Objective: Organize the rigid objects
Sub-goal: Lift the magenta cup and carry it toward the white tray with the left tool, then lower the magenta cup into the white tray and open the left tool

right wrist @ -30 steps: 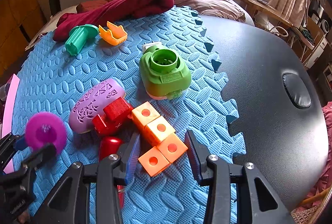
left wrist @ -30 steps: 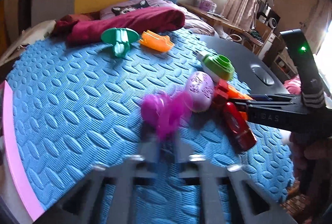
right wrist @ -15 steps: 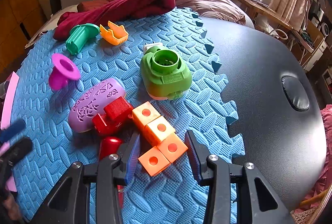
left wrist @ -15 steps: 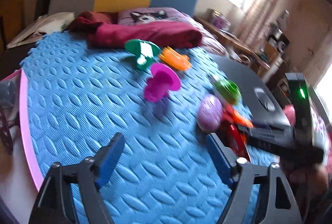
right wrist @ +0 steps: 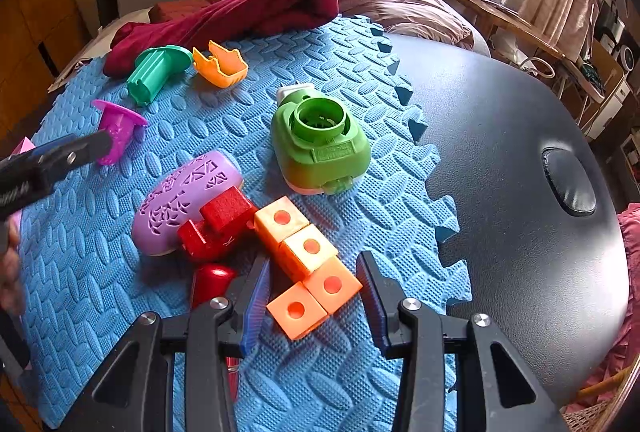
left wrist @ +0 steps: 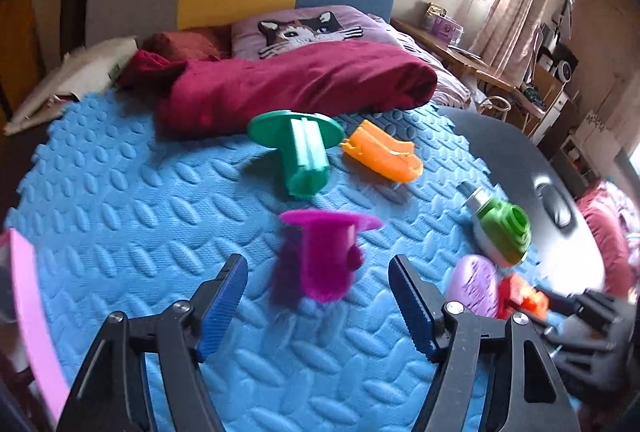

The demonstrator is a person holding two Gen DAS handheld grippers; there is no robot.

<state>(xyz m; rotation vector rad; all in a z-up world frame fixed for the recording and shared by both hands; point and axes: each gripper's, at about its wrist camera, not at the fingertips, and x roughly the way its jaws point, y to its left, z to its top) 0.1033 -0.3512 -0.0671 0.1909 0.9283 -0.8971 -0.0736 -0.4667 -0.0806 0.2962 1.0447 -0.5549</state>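
standing wide, jaws just narrowing on nothing, the left gripper (left wrist: 318, 296) frames the magenta plunger (left wrist: 328, 256) at frame centre, beside the green plunger (left wrist: 300, 152), seemingly grouped by shape. the right gripper (right wrist: 312, 292) straddles orange cubes (right wrist: 308, 264), pads apart.

The left gripper (left wrist: 318, 296) let go of the magenta plunger (left wrist: 328, 256), which ended up lying on the mat (left wrist: 140, 216) near the green plunger (left wrist: 302, 152). Its jaws opened wide, then narrowed slightly, the plunger loose between them.
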